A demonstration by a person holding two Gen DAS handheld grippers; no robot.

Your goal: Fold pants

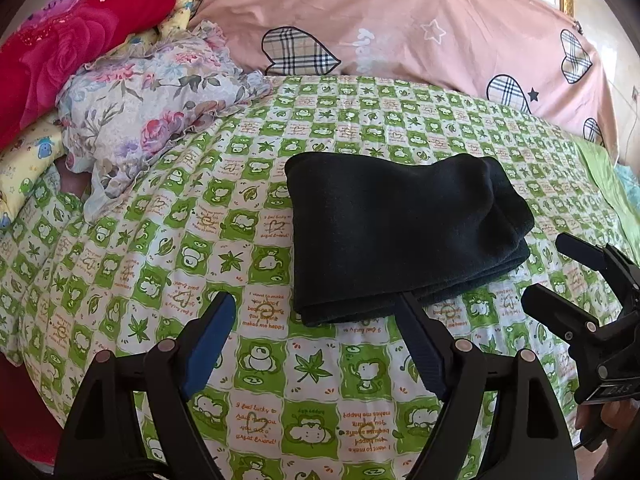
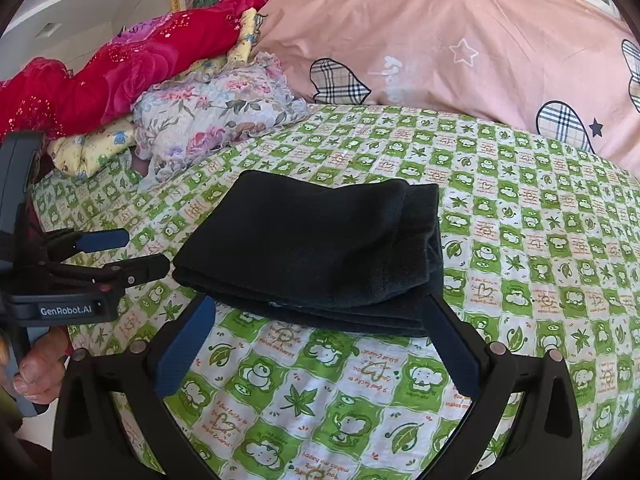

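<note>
Fingers of the left gripper (image 1: 316, 308) are spread wide apart w/ nothing between them but bedsheet; the blue pad on the left finger (image 1: 212, 344) shows clearly, and the right fingertip sits at the near edge of the folded pants, contact unclear. Fingers of the right gripper (image 2: 320, 308) are also spread wide, holding nothing; both tips sit right at the near edge of the pants (image 2: 316, 252), one toward each near corner. Can't tell if they touch the cloth.

The pants (image 1: 400, 232) are dark, near black, folded into a compact thick rectangle of several layers, lying flat around the middle of the bed. Stacked fold edges face the cameras.

Bedsheet (image 1: 280, 380) is a green-and-white check w/ cartoon animals, leaves & small orange text. Behind the pants, across the head of the bed, lies a big pink duvet (image 1: 400, 20) w/ plaid hearts & stars. To the left rear, a crumpled floral cloth (image 1: 160, 100) rests against a red rose-print blanket (image 1: 72, 48), w/ a yellow cartoon-print cloth (image 1: 28, 160) under them.

In the left wrist view the right gripper enters from the right edge, beside the pants. In the right wrist view the left gripper (image 2: 136, 252) enters from the left, labelled "GenRobot.AI", w/ the person's left hand (image 2: 36, 368) gripping its handle.
</note>
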